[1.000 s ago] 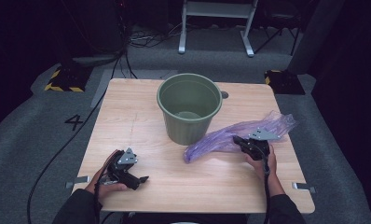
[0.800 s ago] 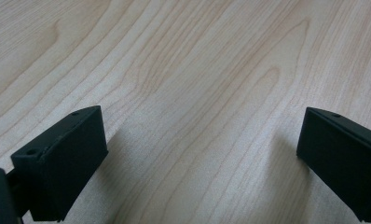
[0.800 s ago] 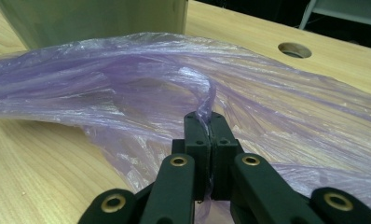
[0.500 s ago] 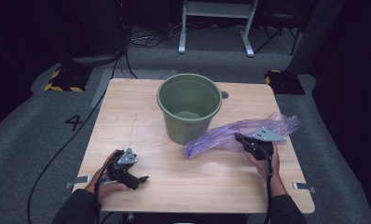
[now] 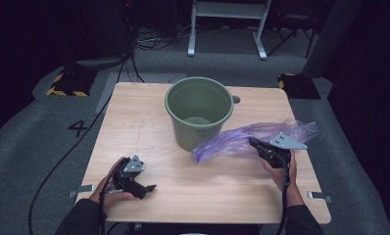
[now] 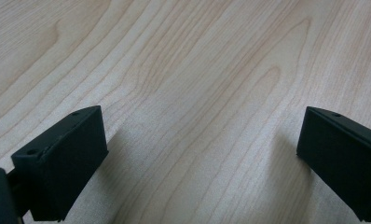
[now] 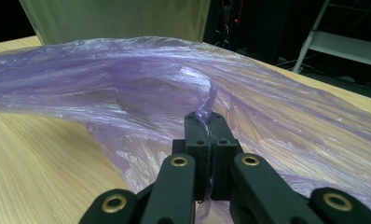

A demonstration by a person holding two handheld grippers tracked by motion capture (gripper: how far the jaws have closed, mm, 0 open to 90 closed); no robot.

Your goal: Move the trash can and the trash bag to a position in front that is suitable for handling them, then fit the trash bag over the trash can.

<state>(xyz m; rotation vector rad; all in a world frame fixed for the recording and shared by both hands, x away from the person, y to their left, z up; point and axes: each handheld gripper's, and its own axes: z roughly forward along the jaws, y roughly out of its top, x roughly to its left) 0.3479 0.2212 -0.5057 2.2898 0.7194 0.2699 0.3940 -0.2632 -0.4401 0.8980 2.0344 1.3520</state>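
A purple plastic bag (image 5: 247,139) is stretched across the right half of the wooden table (image 5: 149,122), running from a bunched end just in front of the green bucket (image 5: 199,117) out toward the table's right edge. A fold of its film is pinched between the closed jaws of the right gripper (image 5: 254,143), as is shown plainly in the right gripper view, where the thin plastic (image 7: 141,93) is seen caught between the two black pads (image 7: 196,133) pressed together. The part of the bag near the grip appears to be lifted clear of the tabletop, though how much of the far end is resting on the wood cannot be judged from the high view. The gripper is held in the person's right hand (image 5: 281,171) near the right edge, toward the near side.

The bucket is stood upright near the middle of the table's far edge; its left end of the bag is seen just beside the bucket's base, and contact cannot be confirmed.

The left gripper (image 5: 149,187) is held low by the left hand (image 5: 109,188) at the near left corner of the table, well apart from the bag. Its jaws are spread wide in the left gripper view, with bare wood grain (image 6: 197,93) between them and nothing gripped.
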